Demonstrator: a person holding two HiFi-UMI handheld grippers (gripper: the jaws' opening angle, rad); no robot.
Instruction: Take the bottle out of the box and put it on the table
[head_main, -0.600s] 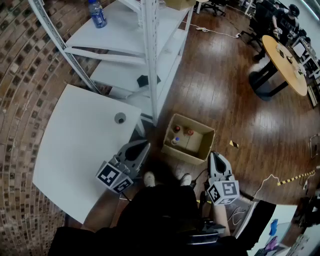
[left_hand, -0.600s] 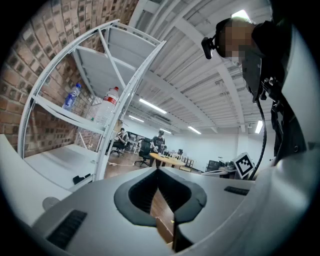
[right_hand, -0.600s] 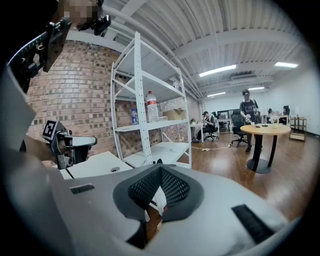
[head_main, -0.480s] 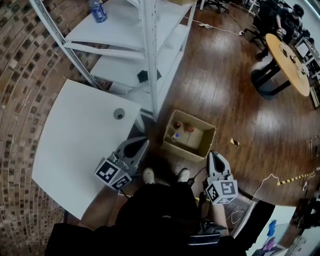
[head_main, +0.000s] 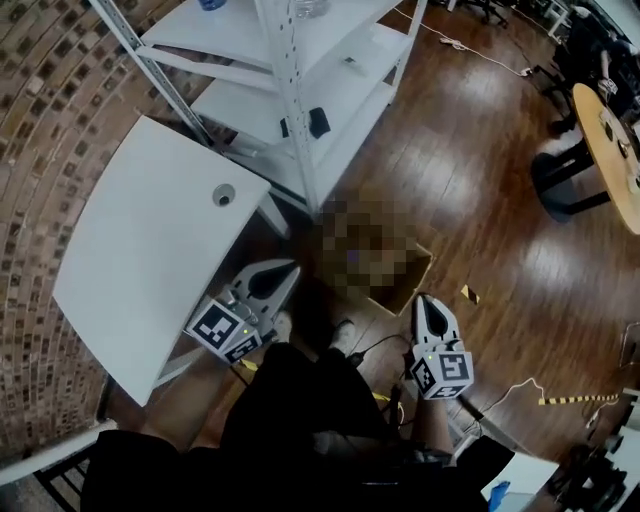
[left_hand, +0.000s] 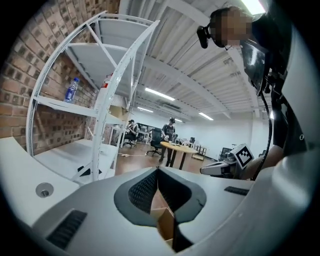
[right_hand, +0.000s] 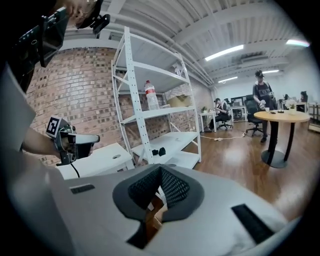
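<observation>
On the wooden floor in front of the person stands an open cardboard box (head_main: 408, 283); a mosaic patch covers most of it, so the bottles inside are hidden. My left gripper (head_main: 292, 267) hovers just left of the box, beside the white table (head_main: 140, 250), shut and holding nothing. At the box's near right corner my right gripper (head_main: 424, 299) is also shut and empty. The left gripper view shows its pads (left_hand: 150, 187) pressed together, with cardboard (left_hand: 164, 222) below them. Pads (right_hand: 170, 187) meet the same way in the right gripper view.
A white metal shelf rack (head_main: 300, 90) stands behind the table and box, with a bottle (right_hand: 151, 95) on an upper shelf. A round wooden table (head_main: 612, 135) and seated people are far right. Cables (head_main: 520, 385) and the person's feet lie near the box.
The head view has tilted, so the table and shelf rack sit differently in the frame. Both grippers stay shut and keep about the same places beside the box.
</observation>
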